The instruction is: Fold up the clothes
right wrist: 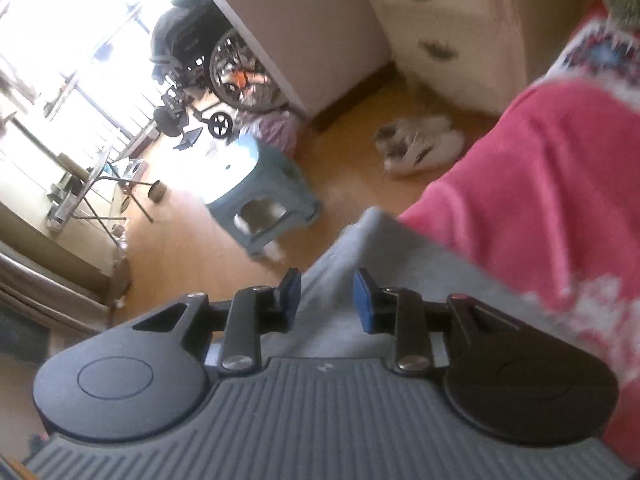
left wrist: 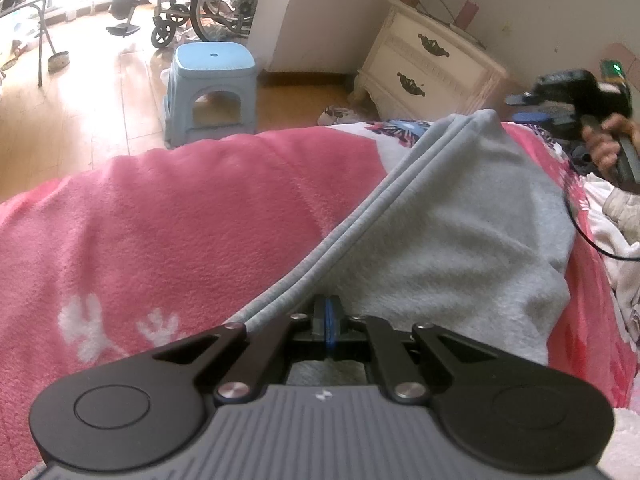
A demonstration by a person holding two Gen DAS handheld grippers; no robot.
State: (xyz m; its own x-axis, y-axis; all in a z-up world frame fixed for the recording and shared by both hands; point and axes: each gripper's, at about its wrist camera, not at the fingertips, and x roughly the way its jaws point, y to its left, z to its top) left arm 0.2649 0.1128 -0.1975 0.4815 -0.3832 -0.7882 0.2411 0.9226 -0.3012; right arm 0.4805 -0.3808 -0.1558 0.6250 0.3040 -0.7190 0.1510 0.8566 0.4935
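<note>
- Blanket (left wrist: 168, 216), pink and fleecy, covers the bed and serves as my folding surface; I count one, with white prints near my left tool.
- Grey garment (left wrist: 460, 216) lies on the blanket, one piece that I can see. A doubled hem runs as a ridge from my left gripper up to a far corner, so it looks partly folded or held taut along that edge. Whether this is an early fold or a late one, I cannot settle.
- Drawer chest (left wrist: 424, 68), cream, one unit with two drawers, stands against the wall beyond the bed.
- Stool (left wrist: 212, 88), pale blue, one, sits on the wood floor just past the bed edge.
- Wheelchair (left wrist: 212, 4), one, is parked by the bright window.
- Shoes (right wrist: 420, 148), white, lie together on the floor; they look like a pair, though blur hides detail.
- Left gripper (left wrist: 329, 316) has its blue pads pressed together, pinching the grey garment at the near end of the hem, I judge to anchor that edge.
- Right gripper (right wrist: 326, 300) has its jaws standing moderately apart, with grey cloth rising between them but not clamped; in the left view it hangs off beyond the garment's far side in a hand (left wrist: 608, 144). I judge it is either reaching for or releasing that corner.
</note>
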